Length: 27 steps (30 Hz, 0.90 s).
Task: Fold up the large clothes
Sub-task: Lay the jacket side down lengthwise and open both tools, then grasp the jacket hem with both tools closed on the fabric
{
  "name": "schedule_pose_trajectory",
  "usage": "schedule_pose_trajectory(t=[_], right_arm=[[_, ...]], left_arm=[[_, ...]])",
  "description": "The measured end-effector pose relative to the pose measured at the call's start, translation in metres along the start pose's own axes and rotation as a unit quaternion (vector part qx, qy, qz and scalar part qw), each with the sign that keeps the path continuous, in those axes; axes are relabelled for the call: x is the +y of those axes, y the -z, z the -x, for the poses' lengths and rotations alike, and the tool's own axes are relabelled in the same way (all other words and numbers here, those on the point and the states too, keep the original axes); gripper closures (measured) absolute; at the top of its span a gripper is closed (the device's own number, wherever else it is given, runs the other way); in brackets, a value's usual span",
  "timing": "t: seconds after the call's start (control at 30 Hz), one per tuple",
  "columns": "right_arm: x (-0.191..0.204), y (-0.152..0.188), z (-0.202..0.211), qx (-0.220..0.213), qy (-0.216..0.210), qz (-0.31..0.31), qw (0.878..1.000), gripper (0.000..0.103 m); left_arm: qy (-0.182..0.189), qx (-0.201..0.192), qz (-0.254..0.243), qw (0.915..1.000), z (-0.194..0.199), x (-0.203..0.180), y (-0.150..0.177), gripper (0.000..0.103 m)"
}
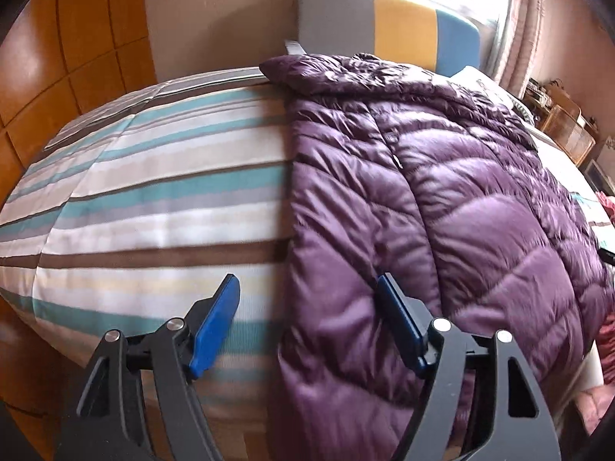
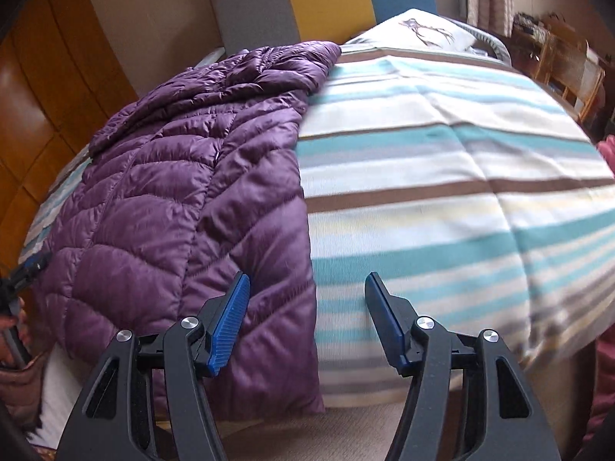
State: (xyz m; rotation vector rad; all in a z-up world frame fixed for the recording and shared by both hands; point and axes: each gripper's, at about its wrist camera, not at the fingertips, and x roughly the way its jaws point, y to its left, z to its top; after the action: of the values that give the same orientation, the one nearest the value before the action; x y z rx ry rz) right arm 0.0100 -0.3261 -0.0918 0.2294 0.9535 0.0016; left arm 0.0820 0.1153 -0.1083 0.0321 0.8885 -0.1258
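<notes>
Glossy quilted purple jacket (image 1: pixel 442 192) on matt woven striped bedcover (image 1: pixel 161 199).

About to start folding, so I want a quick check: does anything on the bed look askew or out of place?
The purple quilted down jacket lies lengthwise on the striped bedspread, its hem hanging over the near edge and its collar end rumpled. Nothing looks damaged.
</notes>
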Motion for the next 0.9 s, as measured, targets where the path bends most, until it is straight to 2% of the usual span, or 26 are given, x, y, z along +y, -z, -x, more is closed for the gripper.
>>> schedule_pose_trajectory(t=[0.17, 0.3, 0.4, 0.47, 0.5, 0.53, 0.57, 0.6, 0.63, 0.77, 0.9], right_arm=[[0.008, 0.009, 0.003, -0.002, -0.008, 0.013, 1.000, 0.041], [0.012, 0.016, 0.005, -0.001, -0.017, 0.024, 1.000, 0.045], [0.013, 0.021, 0.006, 0.002, -0.031, 0.027, 0.999, 0.052], [0.016, 0.023, 0.006, 0.004, -0.044, 0.032, 0.999, 0.062], [0.016, 0.024, 0.006, 0.005, -0.046, 0.034, 0.998, 0.068], [0.018, 0.024, 0.005, 0.007, -0.045, 0.037, 0.998, 0.079], [0.018, 0.023, 0.005, 0.009, -0.056, 0.036, 0.998, 0.085], [0.019, 0.022, 0.005, 0.011, -0.068, 0.032, 0.997, 0.092], [0.018, 0.022, 0.006, 0.012, -0.076, 0.024, 0.997, 0.093], [0.017, 0.021, 0.014, 0.001, -0.093, 0.018, 0.996, 0.095], [0.015, 0.019, 0.032, -0.025, -0.133, 0.015, 0.991, 0.097]], left_arm=[[0.002, 0.005, -0.012, 0.9999, 0.008, 0.001, 0.012, 0.030], [0.007, 0.007, -0.019, 0.9998, 0.013, 0.001, 0.020, 0.030], [0.017, 0.013, -0.036, 0.9991, 0.016, -0.004, 0.026, 0.031], [0.023, 0.016, -0.050, 0.9984, 0.017, -0.009, 0.029, 0.033], [0.022, 0.017, -0.055, 0.9981, 0.017, -0.012, 0.030, 0.037], [0.023, 0.017, -0.061, 0.9977, 0.018, -0.015, 0.030, 0.048], [0.027, 0.018, -0.065, 0.9973, 0.019, -0.017, 0.029, 0.055], [0.035, 0.019, -0.068, 0.9969, 0.021, -0.019, 0.028, 0.080], [0.055, 0.022, -0.068, 0.9959, 0.024, -0.021, 0.028, 0.092], [0.052, -0.002, -0.083, 0.9952, 0.039, -0.029, 0.027, 0.096], [0.076, -0.042, -0.060, 0.9944, 0.065, -0.022, 0.019, 0.098]])
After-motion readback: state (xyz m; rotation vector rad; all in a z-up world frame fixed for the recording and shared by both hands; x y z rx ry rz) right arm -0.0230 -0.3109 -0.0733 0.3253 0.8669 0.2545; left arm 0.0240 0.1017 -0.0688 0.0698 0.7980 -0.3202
